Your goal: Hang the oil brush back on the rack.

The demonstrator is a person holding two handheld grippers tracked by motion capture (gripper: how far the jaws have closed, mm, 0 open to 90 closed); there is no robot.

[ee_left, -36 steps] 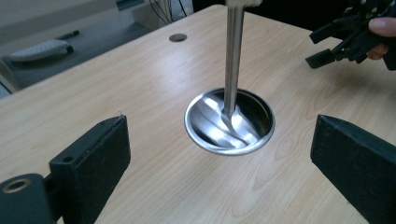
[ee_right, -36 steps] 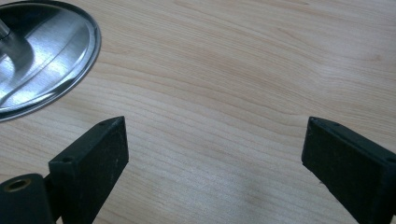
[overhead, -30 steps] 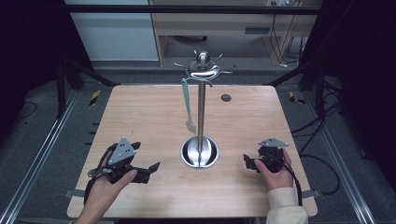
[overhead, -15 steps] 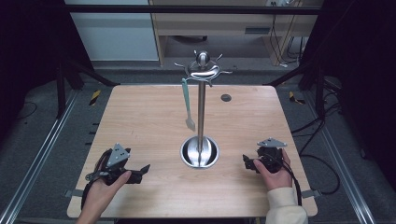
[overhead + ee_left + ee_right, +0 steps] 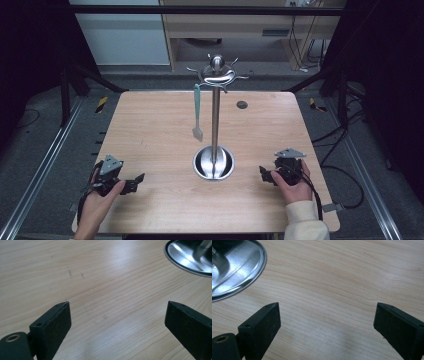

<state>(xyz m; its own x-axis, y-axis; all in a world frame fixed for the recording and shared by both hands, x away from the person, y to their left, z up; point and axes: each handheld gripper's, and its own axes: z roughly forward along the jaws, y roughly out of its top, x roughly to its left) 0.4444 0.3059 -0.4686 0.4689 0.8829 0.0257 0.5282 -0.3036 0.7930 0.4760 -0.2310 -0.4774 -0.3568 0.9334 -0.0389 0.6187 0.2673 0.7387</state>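
You had both tools low on the worktop (image 5: 150, 125), jaws spread wide w/ nothing between them: left tool (image 5: 131, 183) near the front-left corner, right tool (image 5: 264, 175) front-right, each well apart from the stand (image 5: 215, 115). The green spatula (image 5: 197, 111) hung from a hook at the stand's top, blade clear of the base. Judging by that, hanging looked done; nothing else lay out to hang.

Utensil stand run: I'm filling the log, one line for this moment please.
left gripper open, empty | right gripper open, empty | spatula hanging on stand | table
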